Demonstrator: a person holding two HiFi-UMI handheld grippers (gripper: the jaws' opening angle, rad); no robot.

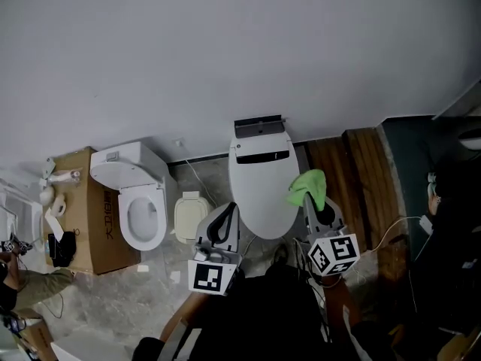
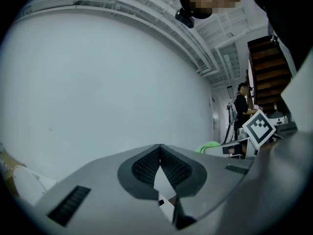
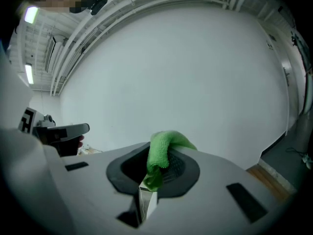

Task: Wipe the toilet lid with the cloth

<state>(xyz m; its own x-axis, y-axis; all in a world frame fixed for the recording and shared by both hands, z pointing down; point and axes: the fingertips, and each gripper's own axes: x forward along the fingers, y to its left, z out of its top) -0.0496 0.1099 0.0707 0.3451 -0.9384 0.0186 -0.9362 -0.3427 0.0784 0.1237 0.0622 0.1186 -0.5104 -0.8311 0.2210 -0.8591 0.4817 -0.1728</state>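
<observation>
cloth (image 3: 165,146) clamped between right gripper (image 3: 153,153) fingers | left gripper (image 2: 160,147) fingers together

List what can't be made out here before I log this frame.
- Whether the green cloth touches the toilet lid: the head view looks steeply down, and both gripper views face the wall.
- Lid's right edge: head view, under the cloth and right gripper.
- Small items on the cardboard box: head view, too small.
- Person at the left edge: head view, cut off by the frame.
</observation>
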